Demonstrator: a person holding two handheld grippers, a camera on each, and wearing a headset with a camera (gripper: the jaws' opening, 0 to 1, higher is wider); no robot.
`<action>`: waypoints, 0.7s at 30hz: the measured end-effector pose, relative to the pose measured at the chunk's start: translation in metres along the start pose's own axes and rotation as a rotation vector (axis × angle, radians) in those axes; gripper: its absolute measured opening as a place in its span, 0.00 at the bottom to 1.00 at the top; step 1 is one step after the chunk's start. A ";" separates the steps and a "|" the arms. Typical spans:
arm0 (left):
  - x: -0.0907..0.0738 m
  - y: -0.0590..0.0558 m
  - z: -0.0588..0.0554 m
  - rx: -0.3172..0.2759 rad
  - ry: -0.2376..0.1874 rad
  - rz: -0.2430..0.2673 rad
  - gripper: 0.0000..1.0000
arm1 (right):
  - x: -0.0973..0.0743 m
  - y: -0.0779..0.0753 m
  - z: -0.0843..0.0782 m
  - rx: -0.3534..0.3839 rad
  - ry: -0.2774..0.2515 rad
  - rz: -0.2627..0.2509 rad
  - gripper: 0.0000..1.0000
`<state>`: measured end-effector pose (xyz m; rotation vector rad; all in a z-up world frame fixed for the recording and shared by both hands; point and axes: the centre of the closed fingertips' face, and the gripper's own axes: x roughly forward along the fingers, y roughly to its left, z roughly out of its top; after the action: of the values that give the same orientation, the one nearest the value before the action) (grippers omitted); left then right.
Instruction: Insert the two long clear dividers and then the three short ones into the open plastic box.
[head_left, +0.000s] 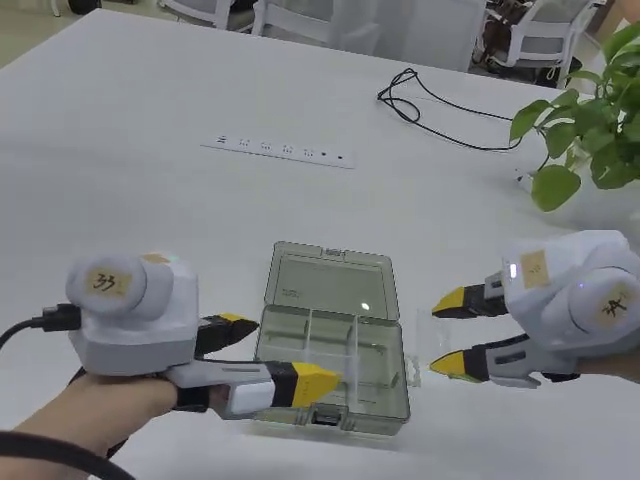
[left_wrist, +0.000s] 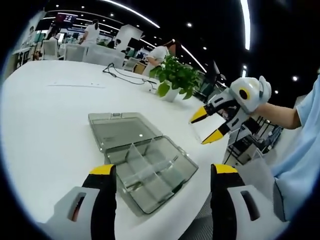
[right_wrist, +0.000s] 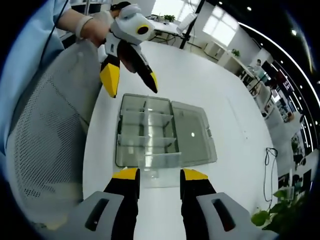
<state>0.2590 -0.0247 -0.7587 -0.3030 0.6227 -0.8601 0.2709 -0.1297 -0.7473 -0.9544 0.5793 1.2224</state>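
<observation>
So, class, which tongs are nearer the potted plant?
Right. The right tongs sit off the open box's right side, on the potted plant's side of the table; the left tongs hover over the box's left front, farther away.

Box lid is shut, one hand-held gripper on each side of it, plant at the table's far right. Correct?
Not shut: the head view shows the lid open, swung back behind the box. The rest holds: the left hand-held gripper and right hand-held gripper flank it, and the plant is far right.
</observation>
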 end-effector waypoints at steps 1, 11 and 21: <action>0.001 -0.001 0.000 -0.007 0.003 -0.006 0.75 | 0.001 0.001 0.005 -0.014 -0.007 -0.001 0.32; 0.011 -0.016 0.004 -0.105 0.000 -0.065 0.53 | 0.014 0.008 0.042 -0.148 -0.042 -0.033 0.32; 0.017 -0.026 0.009 -0.184 -0.020 -0.104 0.30 | 0.026 0.016 0.063 -0.207 -0.064 -0.045 0.32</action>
<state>0.2566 -0.0540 -0.7454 -0.5138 0.6732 -0.8992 0.2560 -0.0616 -0.7410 -1.0910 0.3838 1.2850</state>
